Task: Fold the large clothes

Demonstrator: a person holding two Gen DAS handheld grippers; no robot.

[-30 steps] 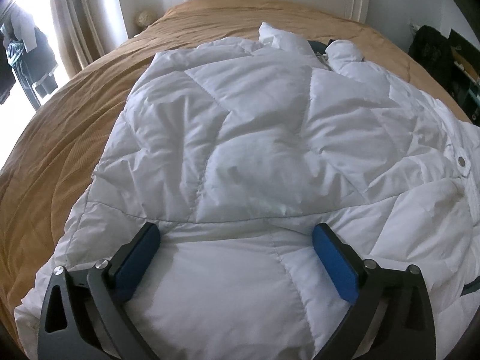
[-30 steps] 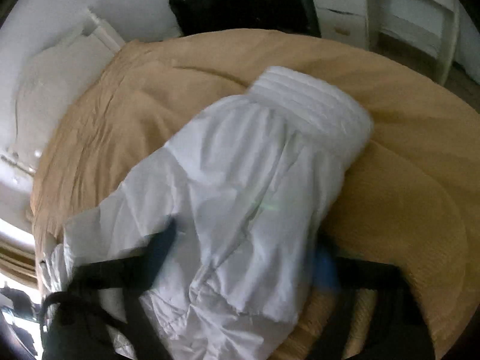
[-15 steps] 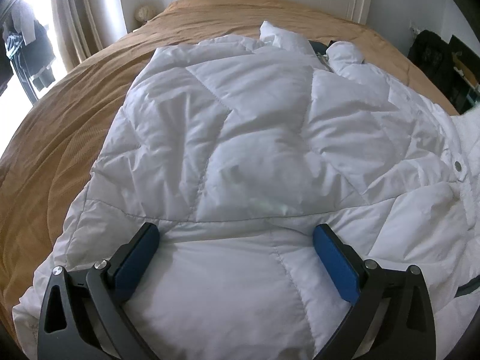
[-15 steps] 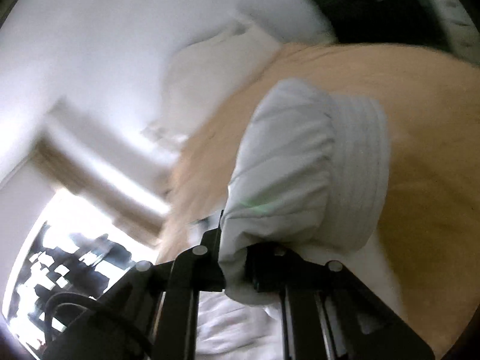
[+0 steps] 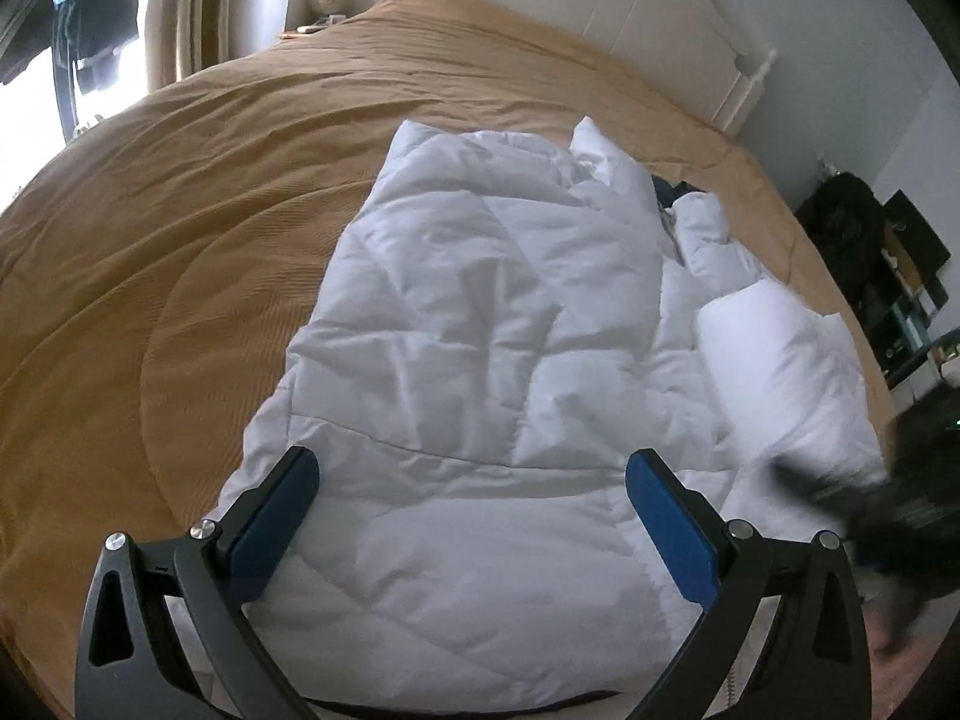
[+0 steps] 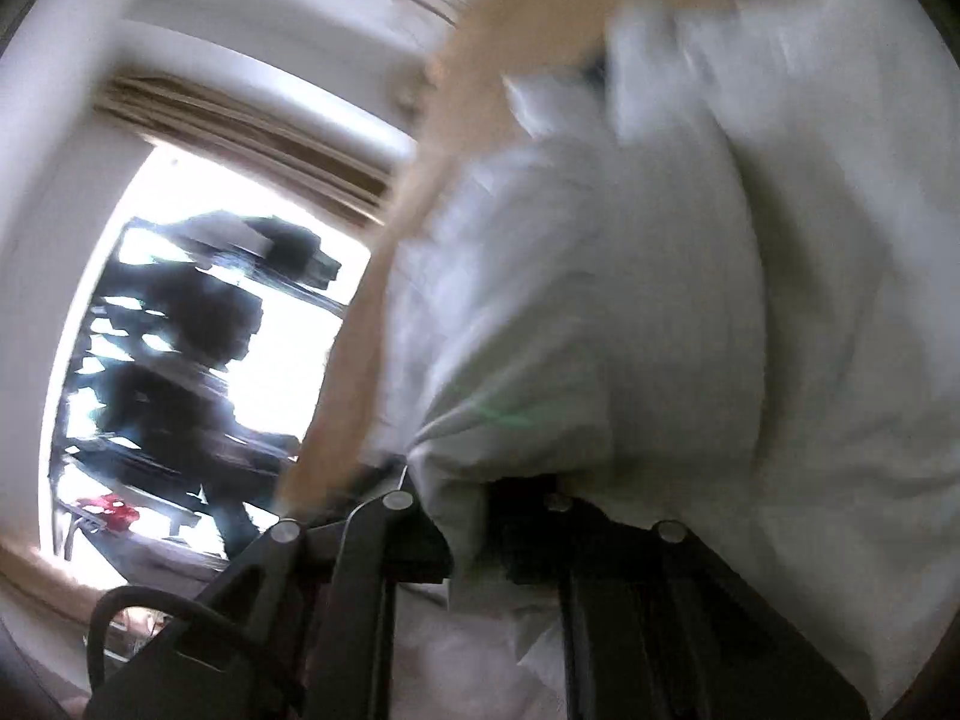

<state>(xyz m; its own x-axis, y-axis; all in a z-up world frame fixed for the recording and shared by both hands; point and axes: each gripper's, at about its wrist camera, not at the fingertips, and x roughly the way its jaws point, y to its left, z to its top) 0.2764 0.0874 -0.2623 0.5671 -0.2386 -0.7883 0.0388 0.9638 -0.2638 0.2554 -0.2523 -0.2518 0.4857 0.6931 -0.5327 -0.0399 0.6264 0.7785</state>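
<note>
A white quilted puffer jacket [image 5: 480, 330] lies spread on the tan bed cover [image 5: 180, 210]. My left gripper [image 5: 471, 498] is open with blue pads and hovers over the jacket's near hem, empty. One sleeve [image 5: 774, 354] is lifted and folded over the jacket's right side. My right gripper [image 6: 474, 516] is shut on that sleeve [image 6: 570, 312]; it shows as a dark blur [image 5: 852, 486] at the right of the left wrist view. The right wrist view is tilted and blurred.
A white headboard [image 5: 600, 18] stands at the far end of the bed. A bright window with curtains [image 5: 174, 6] is at the left. Dark bags and shelving [image 5: 864, 252] stand to the right of the bed. The window also shows in the right wrist view [image 6: 198, 330].
My right gripper closed on the sleeve and swung it up and over the jacket. My left gripper rose and pulled back, so more of the bed shows.
</note>
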